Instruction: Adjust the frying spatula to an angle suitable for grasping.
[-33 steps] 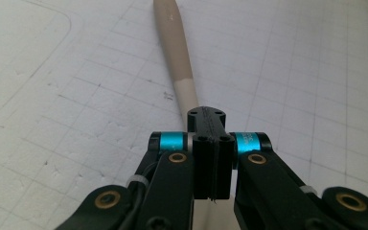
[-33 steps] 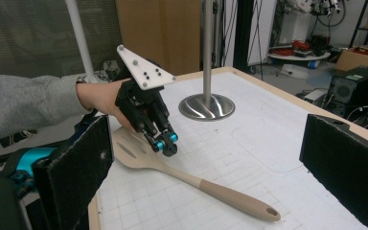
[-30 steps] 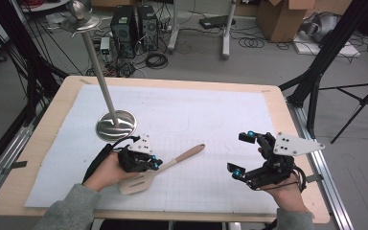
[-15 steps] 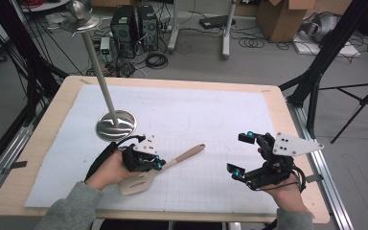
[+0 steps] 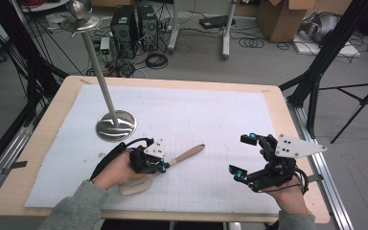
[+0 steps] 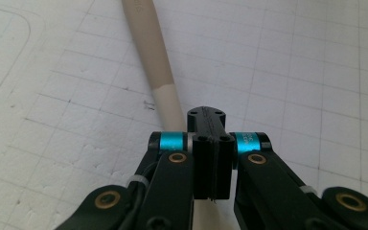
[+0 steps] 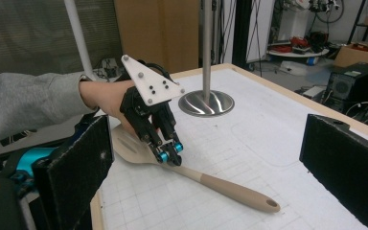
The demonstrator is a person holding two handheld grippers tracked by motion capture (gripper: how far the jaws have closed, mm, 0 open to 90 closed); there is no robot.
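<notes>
Two grippers are seen at the near edge of the table [image 5: 52, 115], one held in each hand. Nearest on the right, the right gripper [image 5: 249, 155] is held just above the white gridded mat [image 5: 211, 110] with its jaws spread wide and nothing between them; in the right gripper view its two black pads stand far apart at the frame's sides. On the left, the left gripper [image 5: 163, 164] is pressed together on the neck of a wooden slotted spatula [image 5: 184, 155], where the pale blade part meets the darker handle. The spatula is laid flat on the mat, its blade toward the person under the left hand [image 5: 117, 170] and its handle pointed away toward the table's middle. Farther back on the left, a steel stand [image 5: 116, 125] with a round base and a slim upright pole is set on the mat, well apart from the spatula.
</notes>
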